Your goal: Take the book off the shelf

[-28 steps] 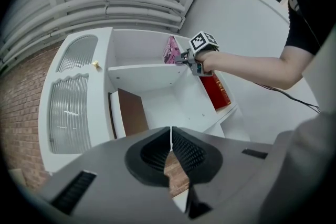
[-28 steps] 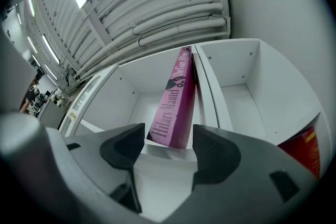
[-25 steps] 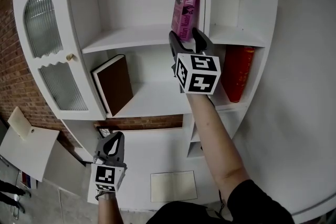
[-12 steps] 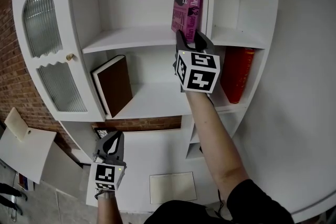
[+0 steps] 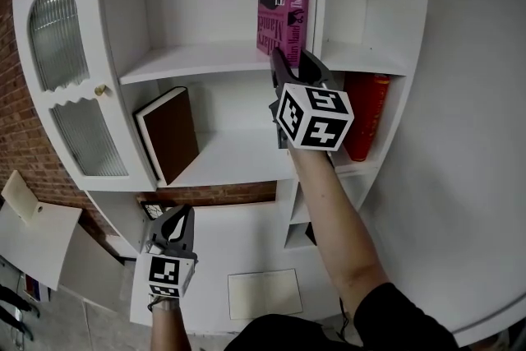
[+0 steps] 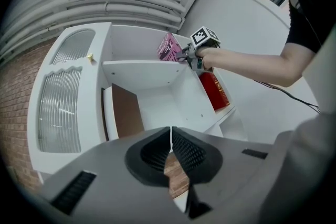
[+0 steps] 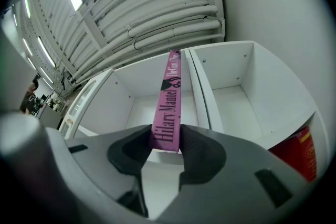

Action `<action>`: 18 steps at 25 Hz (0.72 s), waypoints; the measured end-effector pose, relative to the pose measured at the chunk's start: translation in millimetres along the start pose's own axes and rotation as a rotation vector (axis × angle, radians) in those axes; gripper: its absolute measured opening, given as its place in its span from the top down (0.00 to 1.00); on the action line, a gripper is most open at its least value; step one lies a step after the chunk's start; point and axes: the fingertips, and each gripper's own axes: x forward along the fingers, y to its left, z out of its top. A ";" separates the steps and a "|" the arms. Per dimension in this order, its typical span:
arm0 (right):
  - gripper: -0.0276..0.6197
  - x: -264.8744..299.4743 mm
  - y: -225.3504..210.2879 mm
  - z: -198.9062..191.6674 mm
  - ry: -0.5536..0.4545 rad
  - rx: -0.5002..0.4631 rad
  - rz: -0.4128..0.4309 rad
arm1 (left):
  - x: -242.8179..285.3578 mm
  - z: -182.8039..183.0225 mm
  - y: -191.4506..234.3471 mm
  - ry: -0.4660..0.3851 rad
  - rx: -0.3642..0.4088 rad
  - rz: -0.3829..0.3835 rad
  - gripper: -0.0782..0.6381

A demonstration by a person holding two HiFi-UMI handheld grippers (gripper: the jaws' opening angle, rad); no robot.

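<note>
A pink book (image 5: 283, 0) stands upright at the right end of the upper shelf (image 5: 197, 60) of a white cabinet, against the divider. My right gripper (image 5: 289, 66) is shut on the bottom of its spine; in the right gripper view the book (image 7: 169, 102) sits clamped between both pads of the gripper (image 7: 164, 148). From the left gripper view the book (image 6: 169, 49) and the right gripper (image 6: 186, 55) show small and far off. My left gripper (image 5: 170, 228) hangs low below the cabinet, shut with nothing in it (image 6: 170, 136).
A brown book (image 5: 171, 133) leans on the lower shelf. A red book (image 5: 367, 115) stands in the right compartment. The cabinet's glass door (image 5: 70, 86) is swung open at left. A flat white sheet (image 5: 263, 293) lies on the cabinet's base.
The right gripper has closed from open around the pink book's spine to shut on it. The book now stands straighter, its lower end drawn a little forward. The left gripper has barely moved.
</note>
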 end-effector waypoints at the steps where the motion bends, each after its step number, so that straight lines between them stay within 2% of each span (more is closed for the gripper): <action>1: 0.72 -2.5 0.0 2.3 -0.009 0.005 0.007 | 0.4 0.8 -2.0 0.000 0.000 -0.001 0.88; 7: 0.73 -23.1 -4.1 19.1 -0.081 0.032 0.044 | 0.7 4.5 -15.7 0.002 0.003 -0.008 0.88; 11: 0.73 -61.3 -24.4 28.4 -0.121 0.047 0.067 | -0.5 9.2 -50.3 -0.005 0.022 -0.015 0.88; 18: 0.73 -80.2 -23.4 34.8 -0.122 0.036 0.120 | 8.7 15.2 -67.6 -0.014 -0.005 -0.046 0.88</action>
